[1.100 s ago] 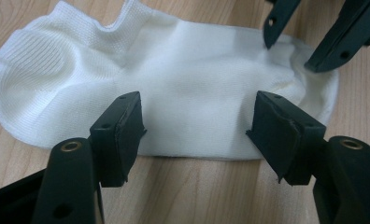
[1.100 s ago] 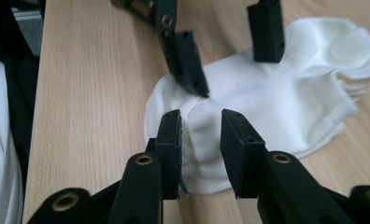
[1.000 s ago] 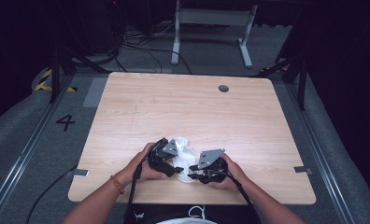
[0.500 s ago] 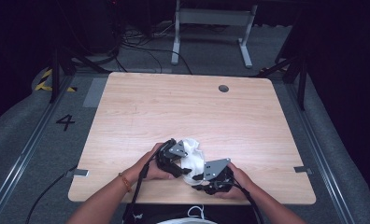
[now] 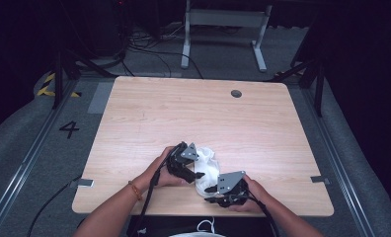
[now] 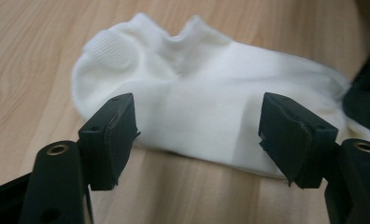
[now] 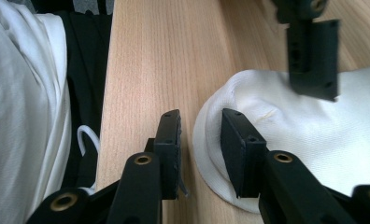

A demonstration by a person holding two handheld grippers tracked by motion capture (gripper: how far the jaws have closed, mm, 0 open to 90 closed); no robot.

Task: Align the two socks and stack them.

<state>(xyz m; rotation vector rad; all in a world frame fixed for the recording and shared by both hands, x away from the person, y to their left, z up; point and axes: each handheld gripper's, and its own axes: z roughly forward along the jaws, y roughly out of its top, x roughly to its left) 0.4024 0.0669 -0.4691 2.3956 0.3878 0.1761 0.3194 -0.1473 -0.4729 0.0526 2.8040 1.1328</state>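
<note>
A: Where is your sock (image 5: 207, 167) lying?

B: Flat on the wooden table (image 5: 193, 116), close to the near edge, between your two hands. The far half of the table is bare wood.

A: And your left gripper (image 6: 197, 135)?

B: Its jaws stand wide apart, holding nothing, with the sock's middle just beyond them.

A: Your right gripper (image 7: 199, 137)?

B: Only a narrow gap between its jaws, and nothing pinched. One jaw rests on the sock's rounded end, the other over bare wood. The table's near edge runs just beside it, with your white shirt (image 7: 19, 107) past that edge.
</note>
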